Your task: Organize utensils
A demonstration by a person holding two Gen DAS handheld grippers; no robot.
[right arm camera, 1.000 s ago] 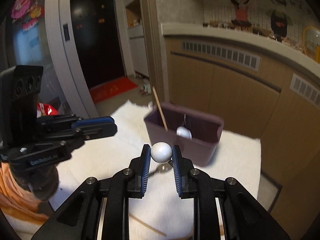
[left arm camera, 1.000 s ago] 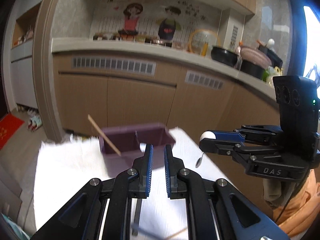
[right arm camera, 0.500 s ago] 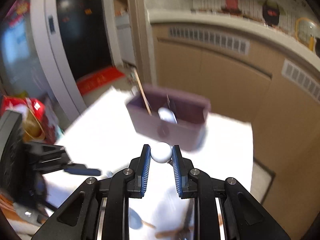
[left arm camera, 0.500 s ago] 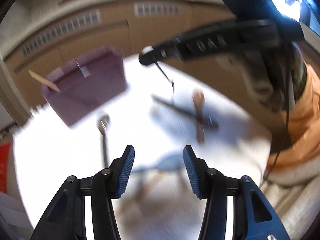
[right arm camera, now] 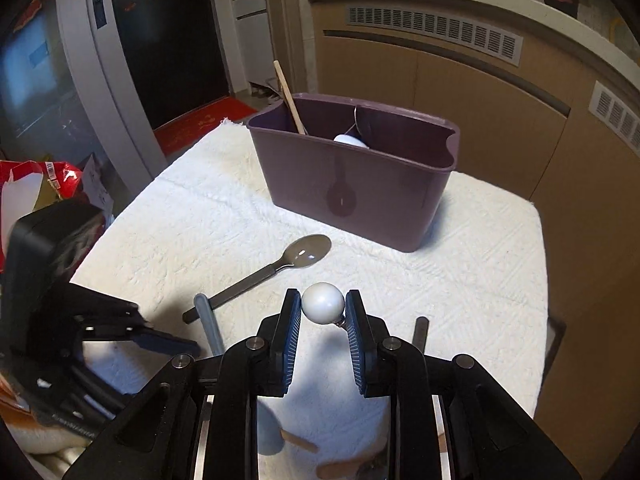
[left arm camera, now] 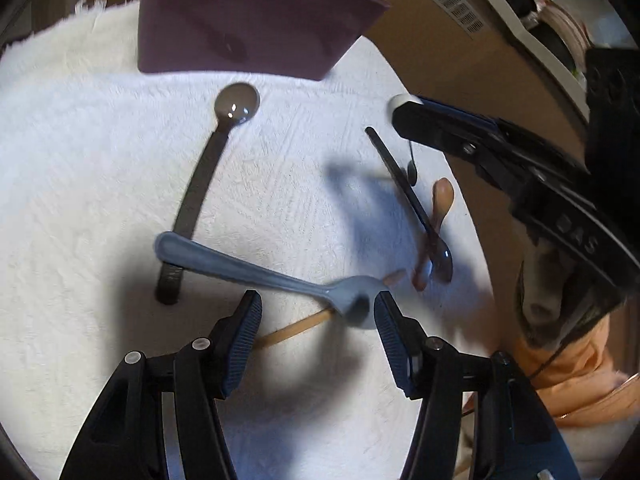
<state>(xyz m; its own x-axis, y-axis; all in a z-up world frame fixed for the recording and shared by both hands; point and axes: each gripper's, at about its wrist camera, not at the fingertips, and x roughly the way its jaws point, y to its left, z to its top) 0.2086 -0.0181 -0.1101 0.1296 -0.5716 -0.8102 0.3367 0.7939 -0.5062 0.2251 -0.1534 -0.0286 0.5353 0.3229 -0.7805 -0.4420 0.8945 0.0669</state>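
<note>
— Since a second ago, what has moved?

— Your left gripper (left arm camera: pixel 318 314) has tipped from facing the kitchen cabinets to looking down at the white cloth (left arm camera: pixel 80 168), and its fingers, close together then, now stand wide apart. Your right gripper has kept its hold and come nearer the purple bin.

— What does your left view show?

— You see a blue spoon (left arm camera: pixel 256 270) lying on the cloth just ahead of the parted fingers, its bowl beside the right-hand fingertip, nothing gripped. Its handle end crosses over a dark grey spoon (left arm camera: pixel 200 184), whose bowl points at the purple bin (left arm camera: pixel 256 20). A thin wooden stick (left arm camera: pixel 294 328) pokes out under the blue spoon's bowl. Off to the right a black spoon (left arm camera: pixel 416 208) lies across a wooden spoon (left arm camera: pixel 438 208). Your right gripper (left arm camera: pixel 408 110) hangs above them, a white ball at its tip and a thin small spoon dangling below.

— And your right view?

— Your right gripper (right arm camera: pixel 323 312) is clamped on the white ball (right arm camera: pixel 323 303), which tops that small spoon. Ahead, the bin (right arm camera: pixel 360 196) stands on the cloth (right arm camera: pixel 192 216), holding a wooden stick (right arm camera: pixel 290 100) and a white-headed utensil (right arm camera: pixel 351 141) in its left compartment. The grey spoon (right arm camera: pixel 276 268) lies between you and the bin; your left gripper (right arm camera: pixel 160 340) is at the lower left.
</note>
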